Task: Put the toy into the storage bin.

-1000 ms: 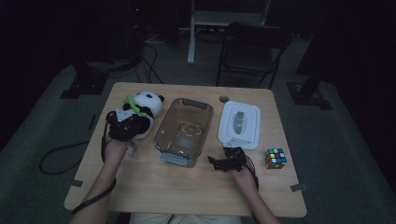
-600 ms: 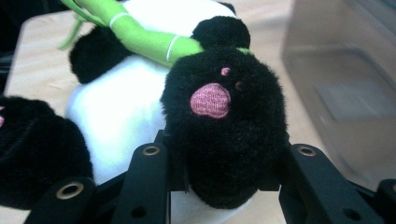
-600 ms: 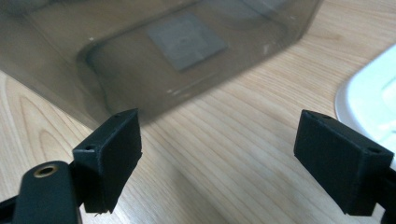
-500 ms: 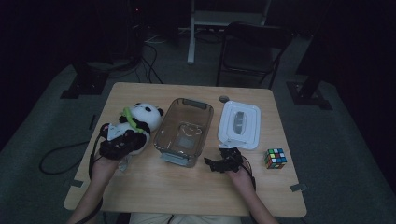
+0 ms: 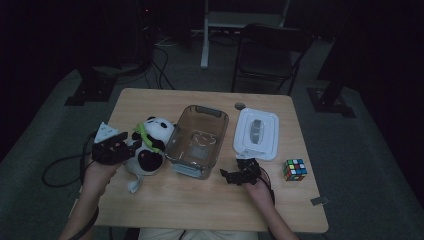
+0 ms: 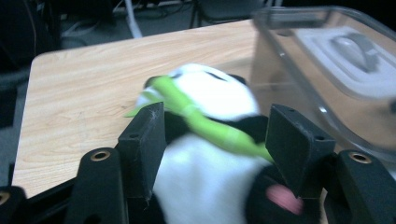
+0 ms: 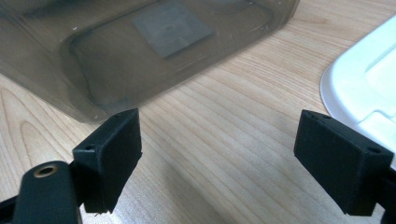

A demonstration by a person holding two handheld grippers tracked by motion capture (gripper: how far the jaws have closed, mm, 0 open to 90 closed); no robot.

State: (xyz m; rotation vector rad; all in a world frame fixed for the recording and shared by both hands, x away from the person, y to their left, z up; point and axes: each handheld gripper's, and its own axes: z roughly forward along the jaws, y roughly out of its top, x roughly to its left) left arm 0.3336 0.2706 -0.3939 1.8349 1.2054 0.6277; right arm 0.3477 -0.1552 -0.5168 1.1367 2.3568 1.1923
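**Black-and-white panda held beside the clear box**

Black-and-white plush, a panda toy (image 5: 149,146), lies on the pale wooden desk (image 5: 150,102) with its right side just beside the clear plastic container (image 5: 197,140). The left gripper (image 5: 114,150) holds it from the panda's left; in the left gripper view the two black fingers (image 6: 142,147) press into the soft body (image 6: 205,154) on either side, and a bright green ribbon (image 6: 201,123) crosses the toy between them. The container's wall (image 6: 299,74) rises close behind the panda in that view.

The right gripper (image 5: 242,174) rests low over the desk, near the container's front right corner and just in front of the white lid (image 5: 256,133), which lies flat to the right of the container. Its fingers (image 7: 109,154) are spread wide with bare wood between them; they pinch nothing. The container's smoky wall (image 7: 140,51) stands ahead of them, the lid's edge (image 7: 359,79) off to one side.

A colourful puzzle cube (image 5: 294,169) sits near the desk's right edge, apart from the right gripper.
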